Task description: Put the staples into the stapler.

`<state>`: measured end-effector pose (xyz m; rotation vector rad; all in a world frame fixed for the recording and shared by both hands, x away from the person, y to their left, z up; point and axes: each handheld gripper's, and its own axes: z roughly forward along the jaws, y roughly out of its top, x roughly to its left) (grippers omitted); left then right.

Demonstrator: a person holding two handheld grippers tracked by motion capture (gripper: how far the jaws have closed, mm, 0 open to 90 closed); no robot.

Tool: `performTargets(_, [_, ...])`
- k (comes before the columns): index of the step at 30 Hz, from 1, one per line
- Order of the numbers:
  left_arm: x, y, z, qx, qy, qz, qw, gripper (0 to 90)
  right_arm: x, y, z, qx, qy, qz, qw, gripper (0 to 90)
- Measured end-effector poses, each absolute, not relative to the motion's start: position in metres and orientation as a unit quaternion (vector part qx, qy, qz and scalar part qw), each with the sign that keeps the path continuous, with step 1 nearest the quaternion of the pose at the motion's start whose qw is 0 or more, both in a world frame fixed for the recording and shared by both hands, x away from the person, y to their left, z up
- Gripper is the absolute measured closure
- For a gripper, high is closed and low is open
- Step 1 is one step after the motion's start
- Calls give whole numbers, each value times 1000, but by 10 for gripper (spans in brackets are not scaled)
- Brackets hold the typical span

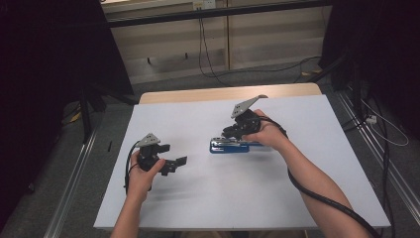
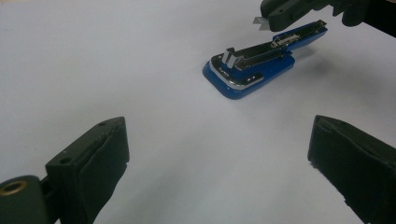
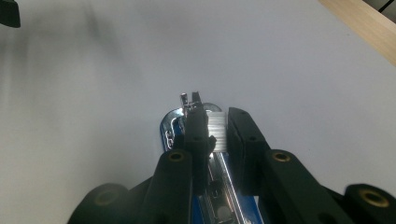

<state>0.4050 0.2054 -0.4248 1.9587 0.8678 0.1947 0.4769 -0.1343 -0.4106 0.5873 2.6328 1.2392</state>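
While the left tool [image 1: 174,163] hangs spread and empty at near left, the right tool [image 3: 217,133] pinches a silvery strip of staples [image 3: 217,131] over the opened blue metal stapler [image 1: 229,145] lying mid-bench [image 1: 297,193].

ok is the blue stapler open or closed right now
Open. The stapler lies flat on the table with its staple channel exposed, and the right tongs hold a strip of staples just above it.
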Motion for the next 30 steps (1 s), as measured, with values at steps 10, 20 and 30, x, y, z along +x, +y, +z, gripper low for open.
performTargets(10, [405,205,-425,802,354,78,476,55,477,-131,-411,194,884,418,79,794])
performTargets(20, [405,203,-425,802,351,74,478,55,480,-126,-413,188,885,418,76,794])
performTargets(30, [404,203,-425,802,351,75,477,55,483,-124,-418,180,889,415,68,794])
